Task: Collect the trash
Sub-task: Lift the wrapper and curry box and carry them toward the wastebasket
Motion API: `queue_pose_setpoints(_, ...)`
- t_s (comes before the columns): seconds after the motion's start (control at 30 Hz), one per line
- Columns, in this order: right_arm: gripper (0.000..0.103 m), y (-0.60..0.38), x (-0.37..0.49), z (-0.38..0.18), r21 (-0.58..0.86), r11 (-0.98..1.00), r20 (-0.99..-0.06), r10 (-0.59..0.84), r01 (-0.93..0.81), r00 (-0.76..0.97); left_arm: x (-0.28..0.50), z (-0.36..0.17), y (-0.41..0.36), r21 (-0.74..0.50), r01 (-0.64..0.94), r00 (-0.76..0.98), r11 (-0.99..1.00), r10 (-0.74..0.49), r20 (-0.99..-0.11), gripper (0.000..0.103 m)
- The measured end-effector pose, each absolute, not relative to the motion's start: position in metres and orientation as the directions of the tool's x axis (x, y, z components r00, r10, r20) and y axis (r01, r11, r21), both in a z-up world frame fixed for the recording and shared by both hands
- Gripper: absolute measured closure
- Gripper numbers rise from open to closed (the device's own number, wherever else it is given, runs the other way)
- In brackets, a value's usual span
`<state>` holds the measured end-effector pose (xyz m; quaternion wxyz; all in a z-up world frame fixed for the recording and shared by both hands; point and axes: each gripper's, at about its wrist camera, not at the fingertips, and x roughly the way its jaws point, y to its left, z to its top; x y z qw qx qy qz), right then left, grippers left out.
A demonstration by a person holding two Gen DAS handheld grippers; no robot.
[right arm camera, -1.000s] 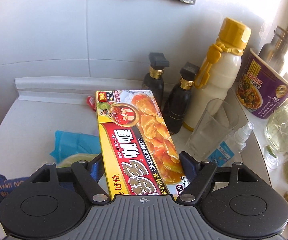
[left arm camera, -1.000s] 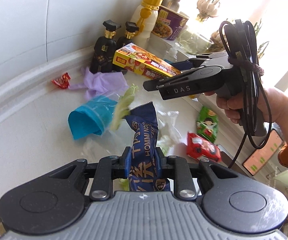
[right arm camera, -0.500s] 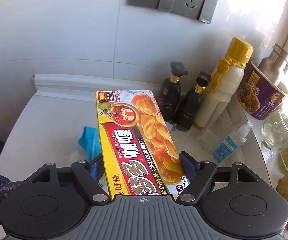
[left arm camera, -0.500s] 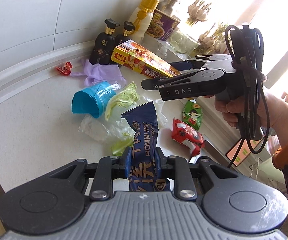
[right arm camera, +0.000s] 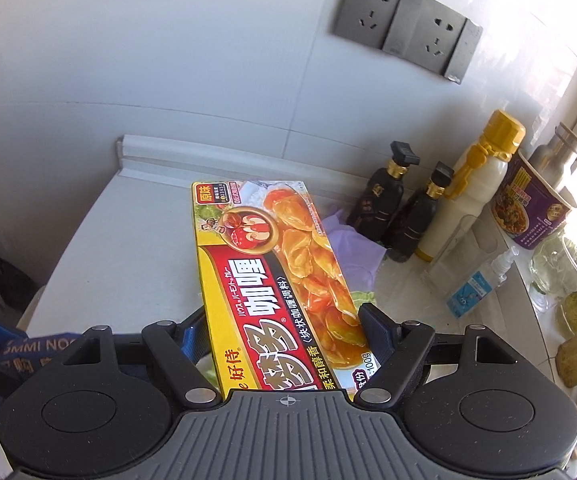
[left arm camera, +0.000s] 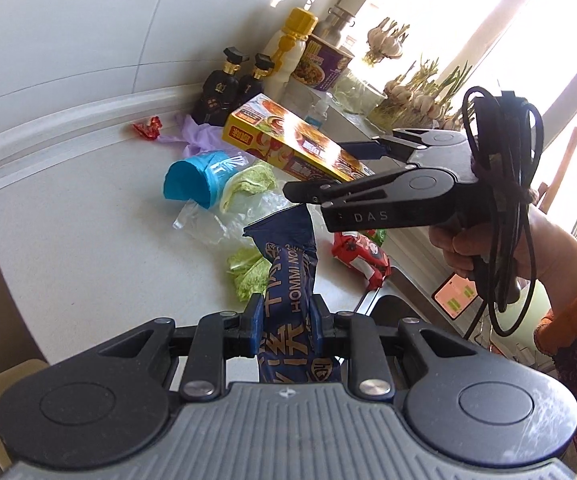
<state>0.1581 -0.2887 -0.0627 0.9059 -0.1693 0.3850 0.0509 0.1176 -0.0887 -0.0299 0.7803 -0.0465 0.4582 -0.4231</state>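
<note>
My left gripper is shut on a dark blue noodle wrapper that stands up between its fingers, lifted above the white counter. My right gripper is shut on a yellow curry box, held flat across its width and clear of the counter; the same box and right gripper show in the left wrist view. On the counter lie a blue bag, cabbage leaves, clear plastic film, a red snack packet, a purple scrap and a small red wrapper.
Two dark sauce bottles, a white bottle with yellow cap, a purple noodle cup, a glass and a small spray bottle stand along the wall. Garlic and greens line the window. A sink edge lies at the right.
Both grippers have pulled back and slightly up from the counter, each keeping its item. The counter litter and bottles look farther away and more wall shows.
</note>
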Motion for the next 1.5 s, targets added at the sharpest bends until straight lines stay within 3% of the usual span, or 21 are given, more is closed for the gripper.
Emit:
queue_pose_setpoints(0.67,0.025,-0.222,0.108,-0.084,-0.273,0.924,-0.683,0.01,-0.268,0.731,0.085,-0.034,-0.016,-0.469,0.515,0.324,0.718,-0.669,-0.668,0.082)
queue_pose_setpoints(1.5,0.025,-0.096,0.1,-0.138,-0.225,0.856,-0.739,0.16,-0.465,0.654,0.072,-0.093,0.101,-0.411,0.21,0.442,0.887,-0.461,-0.769,0.081)
